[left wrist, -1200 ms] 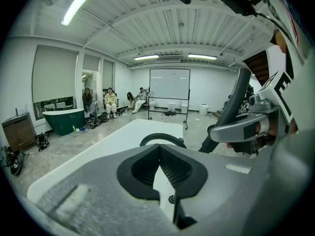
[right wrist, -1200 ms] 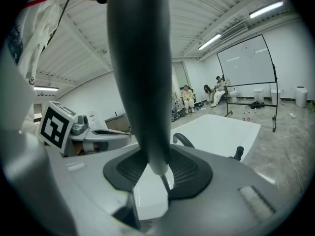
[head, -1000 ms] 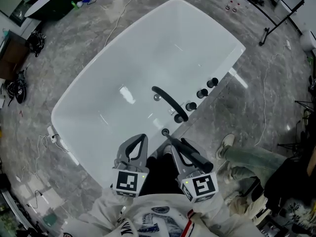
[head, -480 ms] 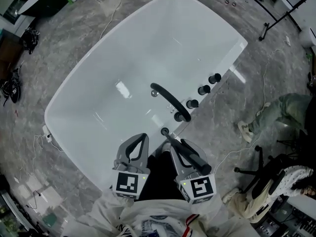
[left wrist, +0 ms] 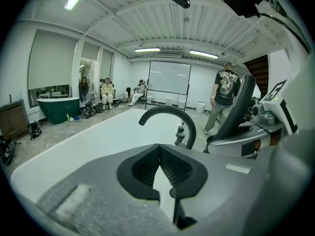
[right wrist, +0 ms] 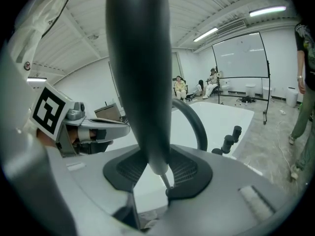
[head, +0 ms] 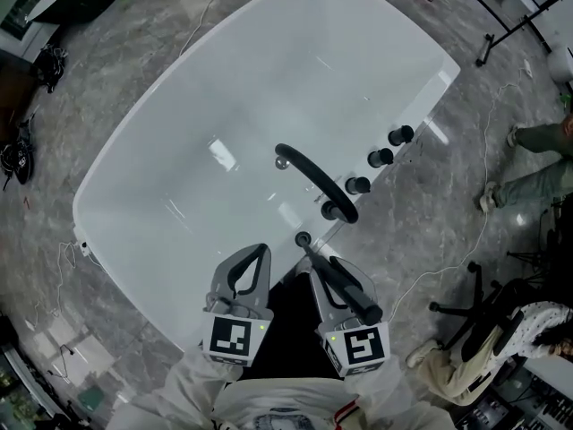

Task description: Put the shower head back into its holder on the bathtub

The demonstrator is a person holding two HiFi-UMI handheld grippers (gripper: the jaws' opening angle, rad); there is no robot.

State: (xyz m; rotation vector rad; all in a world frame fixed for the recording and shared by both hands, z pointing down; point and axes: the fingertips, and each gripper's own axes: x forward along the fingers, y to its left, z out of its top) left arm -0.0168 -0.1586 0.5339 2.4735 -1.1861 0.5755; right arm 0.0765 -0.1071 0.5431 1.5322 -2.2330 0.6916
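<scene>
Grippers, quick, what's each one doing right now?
Left gripper: jaws closed, holding nothing.
Right gripper: jaws closed on the black shower head.

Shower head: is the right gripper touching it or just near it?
Touching. In the right gripper view the shower head stands between the pads of the right gripper, and both pads press against its sides with no gap.

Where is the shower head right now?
The shower head sits bottom right of centre in the head view, clamped in the right gripper, near the holder on the bathtub rim by the curved tap.
</scene>
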